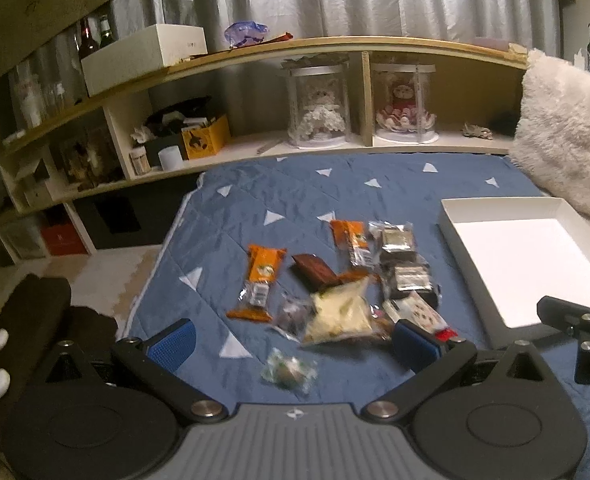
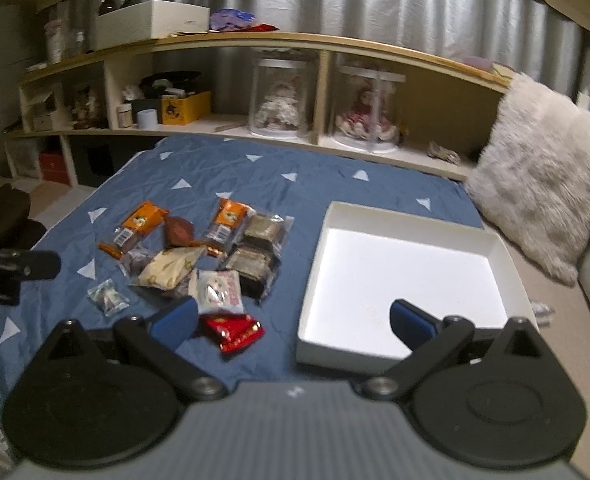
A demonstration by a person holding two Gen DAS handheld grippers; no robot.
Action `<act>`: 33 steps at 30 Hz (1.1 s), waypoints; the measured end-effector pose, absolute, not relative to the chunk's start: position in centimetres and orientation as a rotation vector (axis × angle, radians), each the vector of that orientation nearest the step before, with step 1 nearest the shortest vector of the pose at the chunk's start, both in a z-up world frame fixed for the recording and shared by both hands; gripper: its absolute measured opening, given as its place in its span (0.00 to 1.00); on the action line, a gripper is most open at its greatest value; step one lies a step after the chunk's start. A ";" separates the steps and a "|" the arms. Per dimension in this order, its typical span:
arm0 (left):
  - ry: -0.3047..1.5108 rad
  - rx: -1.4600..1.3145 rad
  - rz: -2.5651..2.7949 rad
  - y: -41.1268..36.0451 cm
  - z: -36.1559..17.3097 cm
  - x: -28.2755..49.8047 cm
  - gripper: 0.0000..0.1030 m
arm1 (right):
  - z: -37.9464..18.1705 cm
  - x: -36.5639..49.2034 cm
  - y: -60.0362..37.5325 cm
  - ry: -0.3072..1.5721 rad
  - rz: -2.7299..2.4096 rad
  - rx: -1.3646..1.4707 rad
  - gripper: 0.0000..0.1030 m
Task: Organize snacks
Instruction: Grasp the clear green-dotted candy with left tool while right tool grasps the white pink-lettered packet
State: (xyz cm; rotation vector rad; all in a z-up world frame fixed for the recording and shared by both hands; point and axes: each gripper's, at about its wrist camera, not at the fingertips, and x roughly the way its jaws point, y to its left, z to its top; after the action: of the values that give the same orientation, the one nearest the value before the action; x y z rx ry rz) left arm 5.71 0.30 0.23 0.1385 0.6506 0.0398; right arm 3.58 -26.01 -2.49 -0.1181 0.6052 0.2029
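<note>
Hovering low over the blue bedspread point(image 1: 295, 200), both grippers have their jaws spread with nothing between them, which suits a start: no snack is picked yet. The left gripper point(image 1: 293, 342) faces the snack pile point(image 1: 335, 280), nearest a small green-and-clear candy point(image 1: 289, 370); the right gripper point(image 2: 293, 322) sits between the pile and the white tray point(image 2: 407, 272), near a red packet point(image 2: 235, 330). The pile lies just left of the tray, probably so each snack makes only a short trip. The tray is bare inside, likely the destination. Two orange packs point(image 1: 263, 276) lie at the pile's far side. Blur leaves no label readable. Beyond the tray stands a shelf point(image 2: 295, 40).
</note>
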 end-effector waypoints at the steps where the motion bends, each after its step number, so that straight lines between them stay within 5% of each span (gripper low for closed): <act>1: 0.656 0.138 0.041 0.4 0.2 6.2 1.00 | -2.5 4.1 -25.8 0.601 0.214 -0.117 1.00; 33: 1.005 0.268 -0.219 5.0 -9.9 18.7 1.00 | -11.0 17.8 -21.8 0.717 0.544 0.004 1.00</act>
State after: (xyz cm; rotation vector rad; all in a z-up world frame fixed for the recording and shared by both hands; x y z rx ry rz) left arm 18.71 5.03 -9.92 0.2678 1.0052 -0.2192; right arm 17.77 -21.78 -10.95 0.0042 0.7170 0.5444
